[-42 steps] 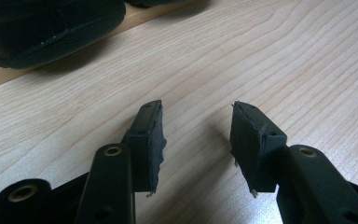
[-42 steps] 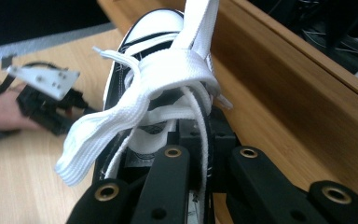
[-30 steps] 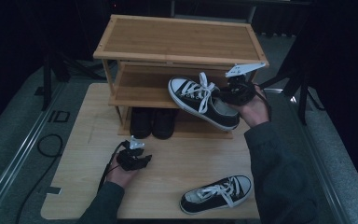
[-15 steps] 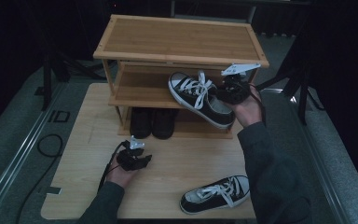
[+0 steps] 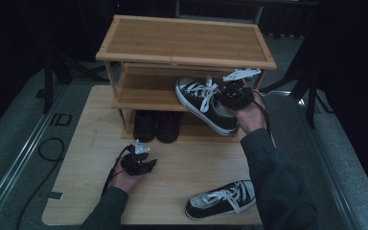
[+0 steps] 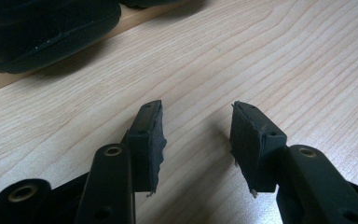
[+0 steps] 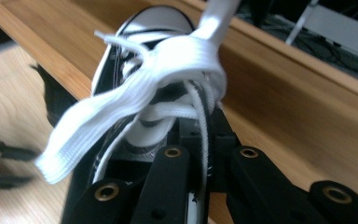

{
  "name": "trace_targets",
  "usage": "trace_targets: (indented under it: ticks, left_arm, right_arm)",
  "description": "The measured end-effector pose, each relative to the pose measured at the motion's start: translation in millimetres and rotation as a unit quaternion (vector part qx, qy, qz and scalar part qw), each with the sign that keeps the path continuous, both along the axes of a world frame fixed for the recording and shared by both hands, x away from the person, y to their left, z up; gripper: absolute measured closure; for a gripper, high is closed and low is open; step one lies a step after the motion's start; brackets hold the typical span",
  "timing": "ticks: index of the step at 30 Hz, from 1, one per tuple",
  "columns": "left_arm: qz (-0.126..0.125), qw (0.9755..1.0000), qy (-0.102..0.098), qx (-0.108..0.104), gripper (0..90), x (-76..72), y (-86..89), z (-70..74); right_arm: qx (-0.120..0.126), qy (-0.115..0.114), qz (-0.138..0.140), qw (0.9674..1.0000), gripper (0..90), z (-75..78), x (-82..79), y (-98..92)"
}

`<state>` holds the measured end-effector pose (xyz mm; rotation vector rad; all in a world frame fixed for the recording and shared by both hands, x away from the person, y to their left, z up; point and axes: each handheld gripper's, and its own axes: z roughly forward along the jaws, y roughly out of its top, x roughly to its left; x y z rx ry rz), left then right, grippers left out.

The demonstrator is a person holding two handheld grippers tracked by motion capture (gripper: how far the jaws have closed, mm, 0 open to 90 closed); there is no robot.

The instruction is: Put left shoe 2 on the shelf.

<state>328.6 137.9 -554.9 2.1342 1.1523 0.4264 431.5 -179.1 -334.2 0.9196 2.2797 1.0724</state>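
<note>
Setting: recording studio or lab, staged as a home entryway. Evidence: black curtain backdrop; dark stand legs point(image 5: 57, 72) on grey carpet point(image 5: 14, 124); loose cable point(image 5: 48, 148) on floor; pale wooden bench point(image 5: 91, 143) carrying a bamboo shoe rack point(image 5: 187, 40) with shoes point(image 5: 155, 125) beneath.

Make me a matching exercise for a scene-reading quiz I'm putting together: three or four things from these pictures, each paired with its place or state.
Things:
1. held sneaker
2. second sneaker
3. dark shoes
4. left tongs

Places or states:
A. open, low over the table, with nothing between them
B. lying on the table's near edge
C. side by side on the bottom level of the shoe rack
D. gripped by the right tongs at the rack's middle shelf

Pairs: 1-D, 2-B, 3-C, 4-A
</note>
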Motion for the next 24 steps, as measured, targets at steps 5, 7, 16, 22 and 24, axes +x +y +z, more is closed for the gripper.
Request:
trace_targets:
  ticks: [5,7,16,22,24]
  left_arm:
    - [0.002,1.0,0.001,-0.001,54.2,0.1,-0.3,0.2]
    - [0.004,1.0,0.003,-0.003,54.3,0.0,-1.4,0.3]
    - [-0.029,0.9995,0.008,0.002,56.5,-0.5,-26.3,3.5]
    - [-0.039,0.9992,0.003,-0.004,56.8,3.8,-38.9,7.3]
    - [-0.039,0.9992,0.004,-0.007,58.2,6.1,-42.0,8.8]
  right_arm:
    - [-0.003,0.008,0.004,1.0,83.9,-0.4,1.8,-2.4]
    - [0.001,0.008,0.004,1.0,82.1,2.0,2.3,-4.9]
    - [-0.012,0.021,0.029,0.9993,73.4,14.9,-3.1,-10.3]
    - [-0.011,0.019,0.036,0.9991,72.0,21.8,-6.7,-14.3]
    - [-0.01,0.015,0.038,0.9991,71.6,24.7,-7.9,-17.0]
